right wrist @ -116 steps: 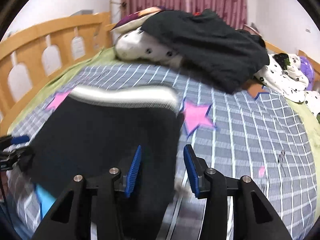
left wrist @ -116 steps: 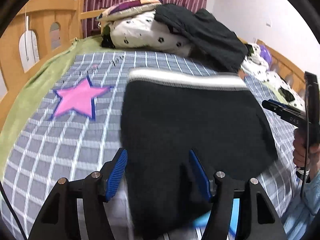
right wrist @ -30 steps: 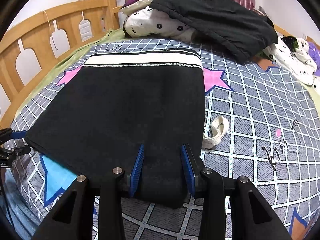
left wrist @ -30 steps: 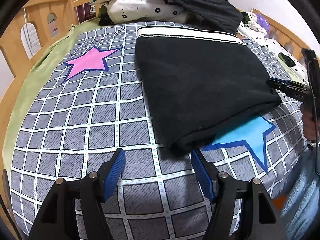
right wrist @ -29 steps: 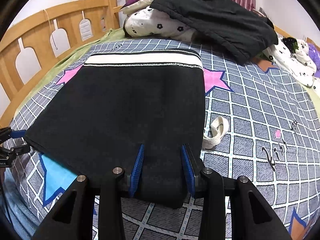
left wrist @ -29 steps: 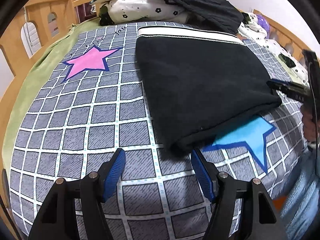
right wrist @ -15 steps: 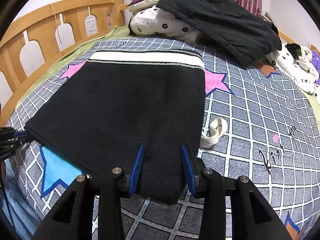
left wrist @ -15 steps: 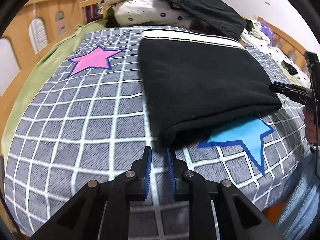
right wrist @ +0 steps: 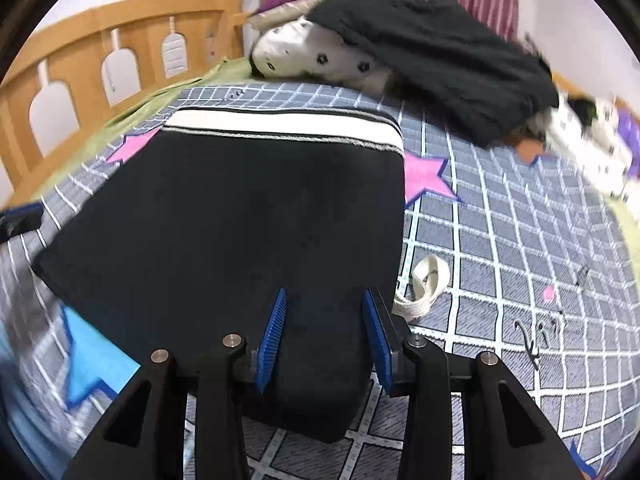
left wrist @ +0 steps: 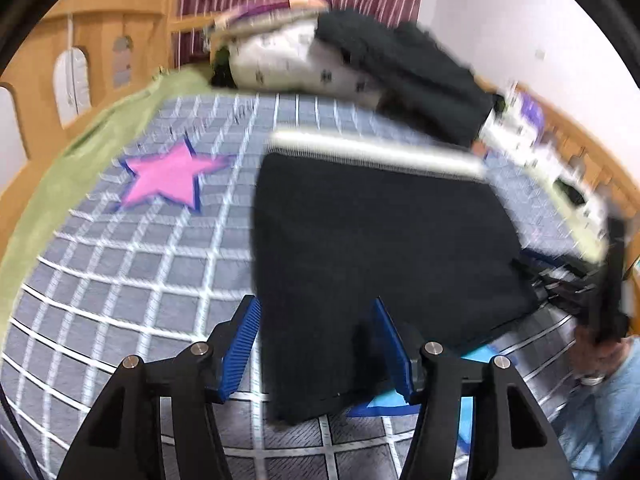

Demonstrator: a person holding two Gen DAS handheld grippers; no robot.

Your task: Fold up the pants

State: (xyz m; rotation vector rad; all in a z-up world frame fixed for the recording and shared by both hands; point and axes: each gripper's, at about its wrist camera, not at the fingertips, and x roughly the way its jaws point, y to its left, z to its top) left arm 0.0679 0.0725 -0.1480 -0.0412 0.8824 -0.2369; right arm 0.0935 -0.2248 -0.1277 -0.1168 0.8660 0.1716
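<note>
The black pants (left wrist: 380,240) lie folded flat on the checked bedspread (left wrist: 120,280), their white waistband (left wrist: 376,156) at the far end. My left gripper (left wrist: 318,344) straddles the near left corner; its jaws are opening, the fabric lies between the pads, and they do not pinch it. In the right wrist view the pants (right wrist: 248,220) fill the middle. My right gripper (right wrist: 325,342) stands open over the near right corner, cloth flat between its pads. The right gripper (left wrist: 580,280) also shows blurred at the left wrist view's right edge.
Pillows and a dark garment (right wrist: 420,40) are heaped at the head of the bed. Wooden rails (right wrist: 100,52) run along the far side. A white strap loop (right wrist: 424,284) lies just right of the pants. A person's hand (left wrist: 600,352) and blue sleeve are at the right.
My left gripper was shut in front of the pants' corner half a second ago. It has since opened and moved forward over the corner. The right gripper has hardly moved.
</note>
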